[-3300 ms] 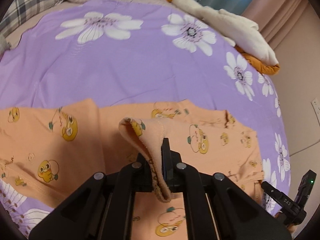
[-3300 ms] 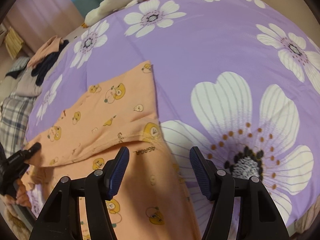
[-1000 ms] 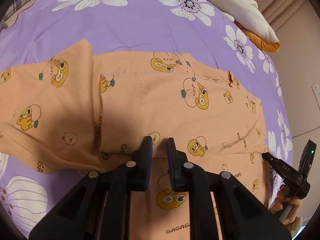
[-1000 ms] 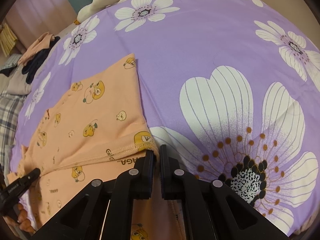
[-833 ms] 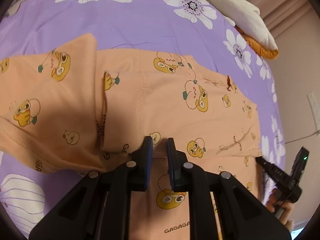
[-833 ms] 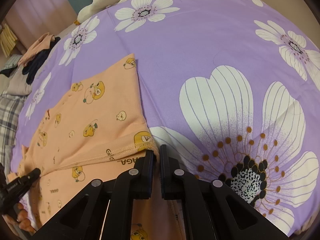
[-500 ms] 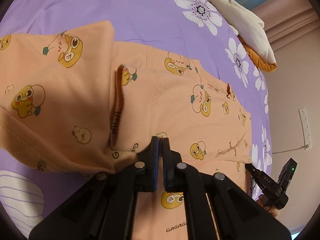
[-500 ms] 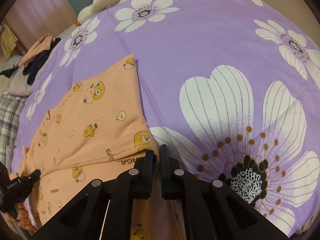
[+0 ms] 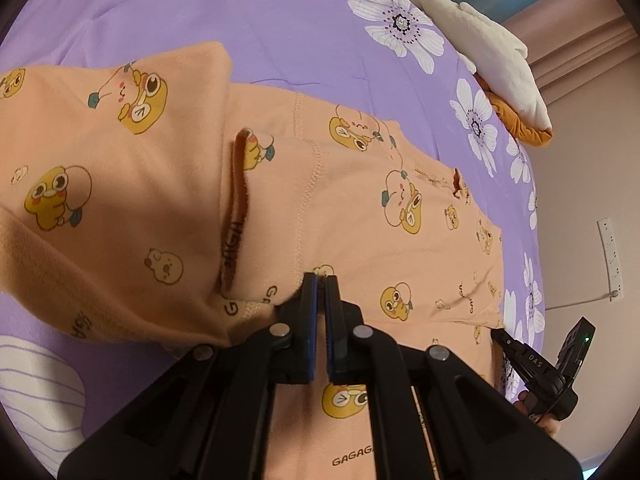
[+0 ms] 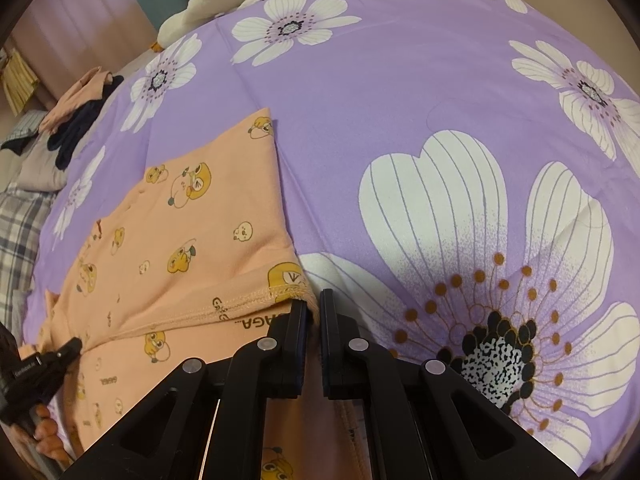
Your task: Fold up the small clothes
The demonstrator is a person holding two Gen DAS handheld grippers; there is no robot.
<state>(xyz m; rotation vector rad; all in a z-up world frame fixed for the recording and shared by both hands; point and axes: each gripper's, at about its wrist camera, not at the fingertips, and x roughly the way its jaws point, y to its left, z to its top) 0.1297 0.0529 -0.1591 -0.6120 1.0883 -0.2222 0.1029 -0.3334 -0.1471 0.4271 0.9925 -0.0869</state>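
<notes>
An orange garment [image 9: 360,216] printed with yellow ducks lies flat on the purple flowered bedsheet [image 9: 240,12]. My left gripper [image 9: 320,280] is shut on the hem of its folded-over layer, which bunches up beside the left finger; the fold's edge gapes a little. My right gripper [image 10: 314,300] is shut on the garment's [image 10: 192,220] near corner, where the stitched hem meets the sheet [image 10: 400,100]. Each gripper shows in the other's view: the right gripper [image 9: 500,334] at the garment's right edge, the left gripper [image 10: 76,345] at its left edge, each with a hand behind it.
A cream and orange bundle [image 9: 492,48] lies at the sheet's far edge. A pile of dark and peach clothes [image 10: 76,120] and a plaid cloth [image 10: 20,220] sit at the far left. A wall with a socket strip [image 9: 610,256] stands to the right.
The left jaws closed from a narrow gap onto the hem, and the gripper rolled slightly. The folded layer's edge lifted and opened. The right gripper stayed shut and still.
</notes>
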